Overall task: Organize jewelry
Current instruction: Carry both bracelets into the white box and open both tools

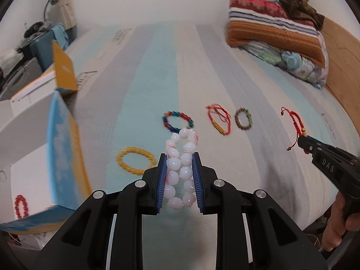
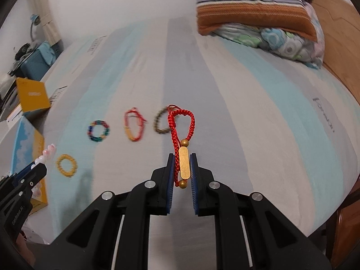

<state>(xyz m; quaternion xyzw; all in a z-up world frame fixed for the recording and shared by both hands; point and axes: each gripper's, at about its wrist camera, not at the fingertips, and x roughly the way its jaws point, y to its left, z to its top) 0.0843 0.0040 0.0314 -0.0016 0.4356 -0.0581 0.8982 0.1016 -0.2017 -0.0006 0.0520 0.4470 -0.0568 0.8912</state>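
My left gripper (image 1: 180, 159) is shut on a white and pink bead bracelet (image 1: 180, 168) and holds it above the striped bed. My right gripper (image 2: 182, 159) is shut on a red braided cord bracelet (image 2: 183, 135) by its gold bar. Both also show in the other view: the right gripper (image 1: 302, 142) at the right edge, the left gripper (image 2: 41, 165) at the left edge. On the bed lie a yellow bead bracelet (image 1: 136, 163), a multicoloured bead bracelet (image 1: 177, 121), a red cord bracelet (image 1: 219, 119) and a brown bead bracelet (image 1: 243, 119).
An open blue and yellow box (image 1: 60, 148) stands at the left, with a red bead bracelet (image 1: 21, 205) inside. Folded blankets and pillows (image 1: 276, 33) are stacked at the far right by a wooden headboard (image 1: 342, 56). Clutter sits beyond the bed's left side.
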